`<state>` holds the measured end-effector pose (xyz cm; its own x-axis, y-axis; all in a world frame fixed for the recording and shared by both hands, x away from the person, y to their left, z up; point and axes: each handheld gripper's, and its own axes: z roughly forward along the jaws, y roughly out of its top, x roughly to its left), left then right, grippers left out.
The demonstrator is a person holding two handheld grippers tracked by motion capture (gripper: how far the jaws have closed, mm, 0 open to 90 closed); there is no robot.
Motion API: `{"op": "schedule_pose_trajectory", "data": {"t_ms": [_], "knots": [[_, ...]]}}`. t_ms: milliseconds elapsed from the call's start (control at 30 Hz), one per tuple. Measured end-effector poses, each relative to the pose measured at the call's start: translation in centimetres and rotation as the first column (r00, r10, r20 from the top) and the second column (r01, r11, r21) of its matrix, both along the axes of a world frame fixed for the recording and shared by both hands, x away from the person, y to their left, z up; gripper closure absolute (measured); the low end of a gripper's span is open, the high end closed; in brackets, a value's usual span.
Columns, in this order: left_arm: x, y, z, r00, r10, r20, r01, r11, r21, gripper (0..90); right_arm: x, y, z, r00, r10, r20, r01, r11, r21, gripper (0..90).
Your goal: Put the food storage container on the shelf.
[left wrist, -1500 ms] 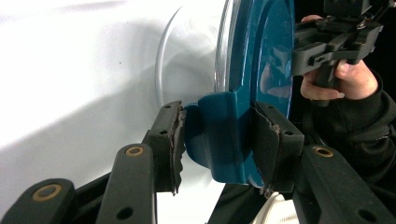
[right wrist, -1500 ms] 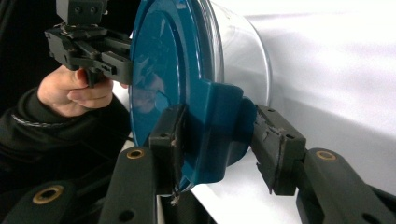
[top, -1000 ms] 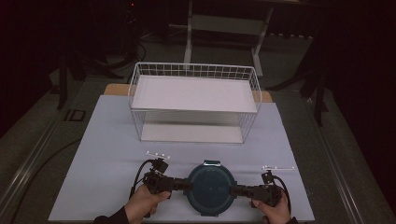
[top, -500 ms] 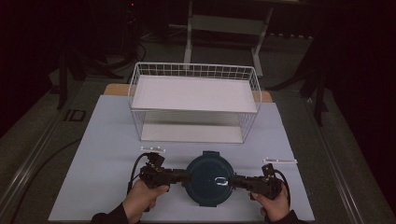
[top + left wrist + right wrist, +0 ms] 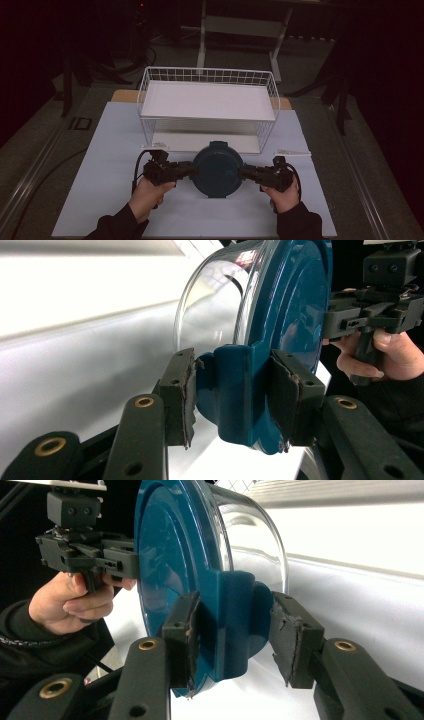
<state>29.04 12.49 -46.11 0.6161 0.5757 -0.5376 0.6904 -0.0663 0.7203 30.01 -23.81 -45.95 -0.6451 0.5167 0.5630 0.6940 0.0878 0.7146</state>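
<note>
Left gripper (image 5: 192,171) and right gripper (image 5: 243,172) clamp opposite tabs of the blue-lidded container (image 5: 218,169).

lidded container (image 5: 218,169) before wire basket (image 5: 208,80), on table (image 5: 100,165).

Lid (image 5: 218,169) between the jaws: dark teal, same teal on the clip tabs (image 5: 235,395) sitting inside each jaw pair. Bowl (image 5: 210,305) under the lid: clear glass, white reflections. Left gripper (image 5: 235,397) and right gripper (image 5: 235,640): black arms, brass-coloured rivets, pads (image 5: 181,390) dark grey with ragged edges. Beyond the jaws, wire basket (image 5: 209,105): white grid mesh, white shelf panel. Table cover (image 5: 115,145) under the jaws: pale, probably white with a slight blue-grey cast, dim light makes it hard to call. Sleeves (image 5: 117,227) behind the jaws: black. Surroundings dark, floor grey.
</note>
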Motion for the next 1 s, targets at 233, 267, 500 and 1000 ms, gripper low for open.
{"op": "schedule_pose_trajectory", "data": {"t_ms": [233,267,500,1000], "knots": [[1.9,0.6,0.1,0.9983,0.056,0.016,-0.057,0.9982,0.021,55.6,2.6,1.1,-0.2,0.9997,-0.006,0.024,0.006,1.0,-0.003,56.6],[2.2,0.7,0.1,0.998,0.06,0.018,-0.061,0.9979,0.021,55.6,3.0,1.2,-0.3,0.9997,-0.006,0.024,0.006,1.0,0.002,56.6],[4.1,1.3,-0.4,0.9944,0.077,0.072,-0.078,0.9968,0.015,55.6,5.1,1.8,-0.8,0.9973,-0.018,0.071,0.018,0.9998,0.006,56.5],[7.9,1.7,-4.0,0.9928,0.109,0.049,-0.109,0.994,-0.002,55.4,8.8,2.7,-3.8,0.9958,-0.058,0.07,0.059,0.9982,-0.01,56.3]]}}
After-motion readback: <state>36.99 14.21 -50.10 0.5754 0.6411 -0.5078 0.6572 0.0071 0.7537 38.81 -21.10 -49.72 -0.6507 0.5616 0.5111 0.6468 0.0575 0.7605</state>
